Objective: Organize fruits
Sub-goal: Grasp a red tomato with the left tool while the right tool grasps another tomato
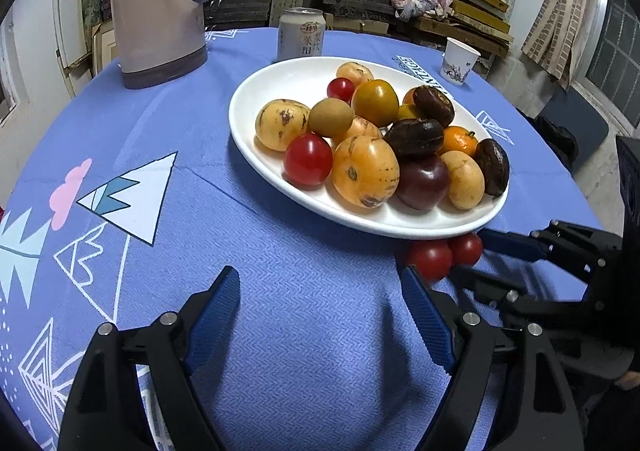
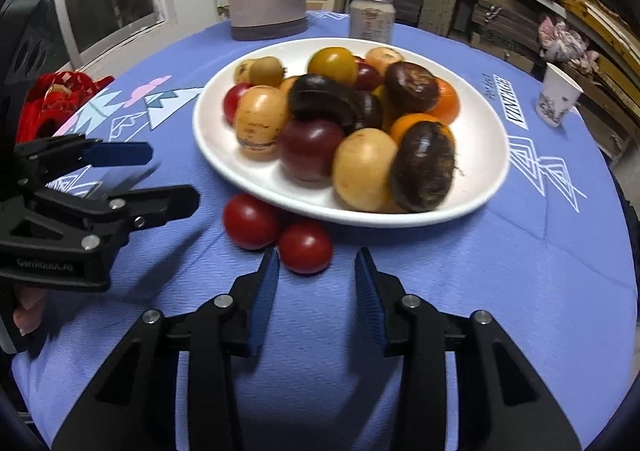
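On the blue patterned table [image 2: 500,283], just beside the near rim of the white oval plate [image 2: 484,155] heaped with fruit, lay two round red tomatoes [image 2: 280,235], touching, no long axis. Right claw [image 2: 316,271] half open, empty, nearer tomato at its tips. Left claw [image 1: 320,291] wide, empty. Next, likely: advance, close, lift onto plate.

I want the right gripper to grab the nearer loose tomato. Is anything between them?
Nothing visible. The tomato lies on the tablecloth just ahead of the right gripper, touching a second tomato on its far left. The plate sits behind both.
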The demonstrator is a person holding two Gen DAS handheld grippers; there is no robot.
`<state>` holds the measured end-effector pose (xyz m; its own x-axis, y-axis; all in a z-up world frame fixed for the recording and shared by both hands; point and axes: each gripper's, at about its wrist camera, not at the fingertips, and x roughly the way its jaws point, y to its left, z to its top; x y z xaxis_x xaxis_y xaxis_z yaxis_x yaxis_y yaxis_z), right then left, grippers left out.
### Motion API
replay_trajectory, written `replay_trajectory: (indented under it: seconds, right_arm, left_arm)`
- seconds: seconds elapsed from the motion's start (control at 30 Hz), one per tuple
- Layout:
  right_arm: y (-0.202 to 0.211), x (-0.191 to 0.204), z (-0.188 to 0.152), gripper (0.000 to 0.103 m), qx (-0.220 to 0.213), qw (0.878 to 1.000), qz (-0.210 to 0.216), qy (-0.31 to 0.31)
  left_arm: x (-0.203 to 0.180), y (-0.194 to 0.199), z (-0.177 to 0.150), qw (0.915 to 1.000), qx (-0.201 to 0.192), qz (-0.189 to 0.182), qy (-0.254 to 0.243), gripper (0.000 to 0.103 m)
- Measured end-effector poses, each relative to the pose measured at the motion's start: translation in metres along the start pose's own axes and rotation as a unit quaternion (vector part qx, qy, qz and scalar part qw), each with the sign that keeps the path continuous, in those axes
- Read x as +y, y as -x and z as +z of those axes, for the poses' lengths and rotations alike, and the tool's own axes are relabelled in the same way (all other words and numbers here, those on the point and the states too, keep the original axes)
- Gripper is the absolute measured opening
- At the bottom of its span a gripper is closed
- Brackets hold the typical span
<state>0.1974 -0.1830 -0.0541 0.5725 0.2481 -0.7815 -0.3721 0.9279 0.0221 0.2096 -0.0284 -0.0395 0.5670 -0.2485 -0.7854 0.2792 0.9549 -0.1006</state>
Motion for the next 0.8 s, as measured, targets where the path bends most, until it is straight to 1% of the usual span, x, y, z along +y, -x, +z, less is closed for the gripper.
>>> replay_trajectory:
  seconds: [0.17,0.27,0.3,0.33,0.4,0.47,0.6,0.8]
  right_arm:
    - [-0.005,0.001,0.001,0.04,-0.005,1.0,-0.004,-0.004]
    - [-0.008,0.0,0.005,0.039,-0.007,1.0,-0.004,-0.013]
    - [-0.008,-0.001,0.006,0.029,-0.008,1.0,0.0,-0.016]
    - [-0.008,0.0,0.006,0.025,-0.008,1.0,0.005,-0.014]
    - [-0.007,0.003,0.006,0.025,-0.008,1.0,0.0,-0.012]
    - [-0.005,0.002,0.005,0.025,-0.006,1.0,0.008,-0.014]
    - [0.007,-0.011,0.004,0.025,-0.016,0.999,0.012,-0.038]
    - [0.01,-0.021,0.001,0.025,-0.012,0.999,0.015,-0.049]
  left_arm:
    - [-0.005,-0.004,-0.001,0.9999,0.006,0.0,-0.009,0.084]
    - [-0.007,-0.005,-0.002,0.9999,0.008,-0.001,-0.014,0.084]
    - [-0.008,-0.006,-0.002,0.9998,0.008,-0.002,-0.016,0.084]
    - [-0.009,-0.006,-0.002,0.9998,0.008,-0.003,-0.018,0.084]
    - [-0.011,-0.006,-0.003,0.9997,0.008,-0.005,-0.023,0.084]
    - [-0.013,-0.005,-0.004,0.9996,0.006,-0.006,-0.028,0.084]
    - [-0.019,-0.006,-0.005,0.9992,0.006,-0.016,-0.037,0.084]
    - [-0.033,-0.012,-0.006,0.9982,0.018,-0.035,-0.045,0.084]
